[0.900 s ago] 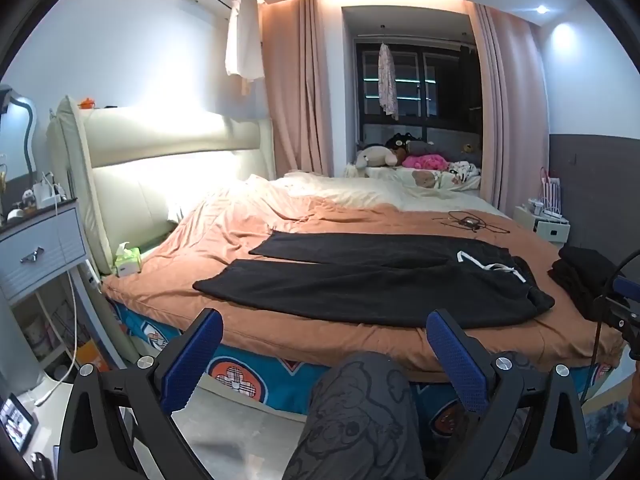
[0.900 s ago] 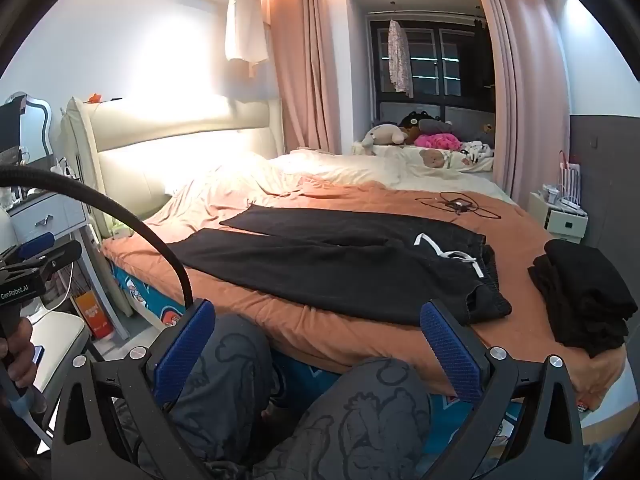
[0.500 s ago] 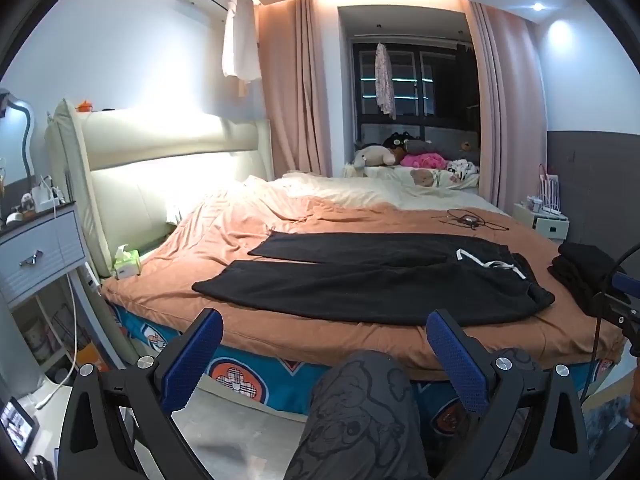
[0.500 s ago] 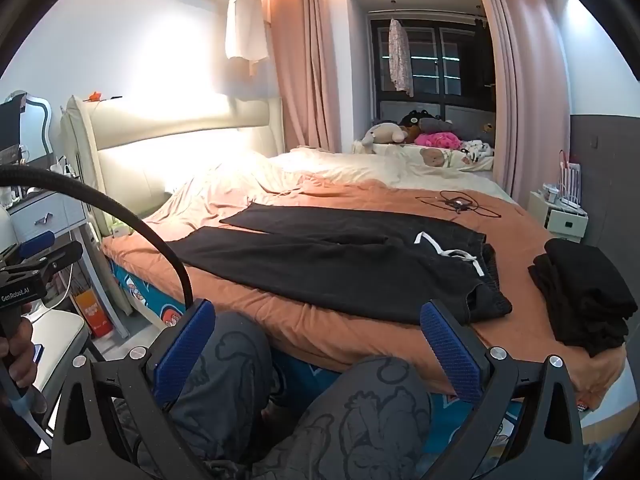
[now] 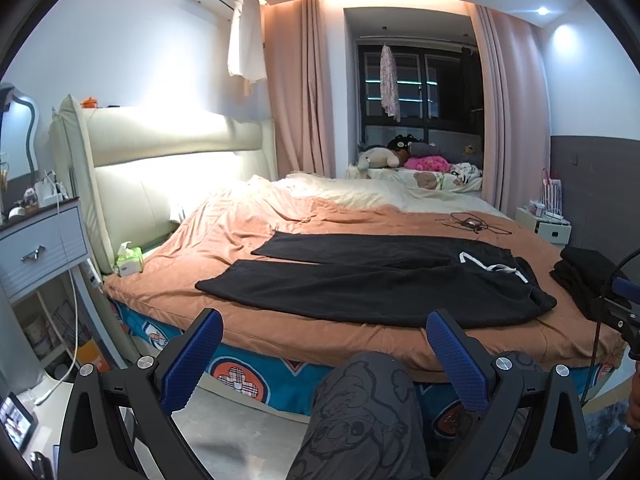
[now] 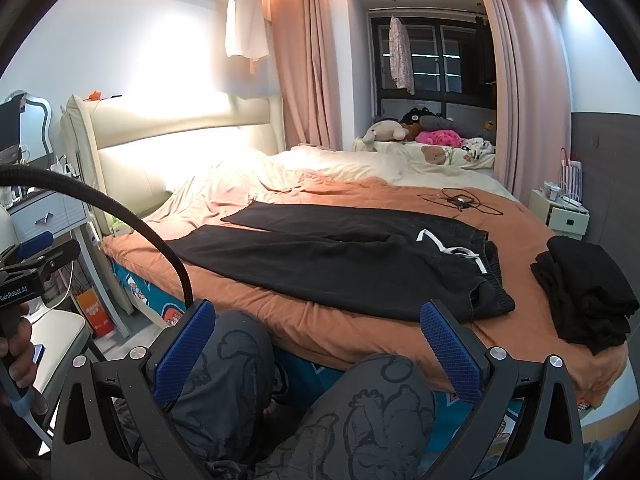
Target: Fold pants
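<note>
Both tools, left tool (image 5: 322,354) and right tool (image 6: 318,346), gape wide and empty short of the bed (image 5: 280,334), so each should pinch one end of the near leg of the pants (image 5: 380,284) and lay it evenly over the far leg.

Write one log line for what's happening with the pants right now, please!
stage: before first fold | pants: flat on bed, legs spread | left gripper: open, empty | right gripper: open, empty | folded black pile: beside waistband

An orange blanket (image 5: 280,232) covers the bed (image 5: 168,168). A tissue box (image 5: 129,260) sits at nine o'clock, a tangled cable (image 5: 472,224) at one o'clock, folded black clothes (image 6: 584,288) at three o'clock.
</note>
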The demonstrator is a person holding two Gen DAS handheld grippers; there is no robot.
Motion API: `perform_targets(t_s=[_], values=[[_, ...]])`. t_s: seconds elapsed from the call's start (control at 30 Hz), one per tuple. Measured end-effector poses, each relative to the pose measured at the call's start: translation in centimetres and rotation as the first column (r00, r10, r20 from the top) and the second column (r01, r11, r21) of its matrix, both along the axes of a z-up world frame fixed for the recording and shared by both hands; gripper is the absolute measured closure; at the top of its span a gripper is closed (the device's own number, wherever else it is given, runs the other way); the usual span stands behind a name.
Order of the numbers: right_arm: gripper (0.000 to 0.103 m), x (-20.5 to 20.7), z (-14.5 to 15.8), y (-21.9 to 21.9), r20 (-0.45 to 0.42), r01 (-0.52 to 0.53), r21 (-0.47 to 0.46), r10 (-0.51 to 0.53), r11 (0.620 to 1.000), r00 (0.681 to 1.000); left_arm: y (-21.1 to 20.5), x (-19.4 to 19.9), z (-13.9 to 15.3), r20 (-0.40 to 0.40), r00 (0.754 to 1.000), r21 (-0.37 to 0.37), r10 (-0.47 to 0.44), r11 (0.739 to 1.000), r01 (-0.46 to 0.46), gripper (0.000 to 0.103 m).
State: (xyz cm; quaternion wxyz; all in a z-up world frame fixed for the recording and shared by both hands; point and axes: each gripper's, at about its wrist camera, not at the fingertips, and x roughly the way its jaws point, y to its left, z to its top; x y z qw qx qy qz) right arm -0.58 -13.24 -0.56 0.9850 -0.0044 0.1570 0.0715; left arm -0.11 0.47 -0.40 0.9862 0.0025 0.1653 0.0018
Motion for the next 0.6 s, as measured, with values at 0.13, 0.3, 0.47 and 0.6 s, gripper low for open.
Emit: perform_targets(t_s=[0.13, 0.3, 0.47, 0.6], values=[[0.000, 0.04, -0.16, 0.14, -0.003, -0.001, -0.007, 0.001, 1.000, 1.000, 0.41, 0.02, 0.01, 0.000, 1.000, -0.009, 0.002, 1.000, -0.002, 0.000], [0.000, 0.31, -0.08, 0.38, -0.009, -0.005, -0.016, 0.005, 1.000, 1.000, 0.51, 0.00, -0.08, 0.002, 1.000, -0.013, -0.002, 1.000, 0.002, 0.000], [0.000, 0.45, -0.07, 0.43, -0.010, -0.006, -0.021, 0.005, 1.000, 1.000, 0.59, 0.04, -0.08, 0.000, 1.000, -0.016, -0.006, 1.000, 0.006, 0.000], [0.000, 0.48, -0.13, 0.32, -0.013, -0.002, -0.020, 0.001, 1.000, 1.000, 0.40, 0.01, -0.12, 0.002, 1.000, -0.011, -0.009, 1.000, 0.009, 0.000]])
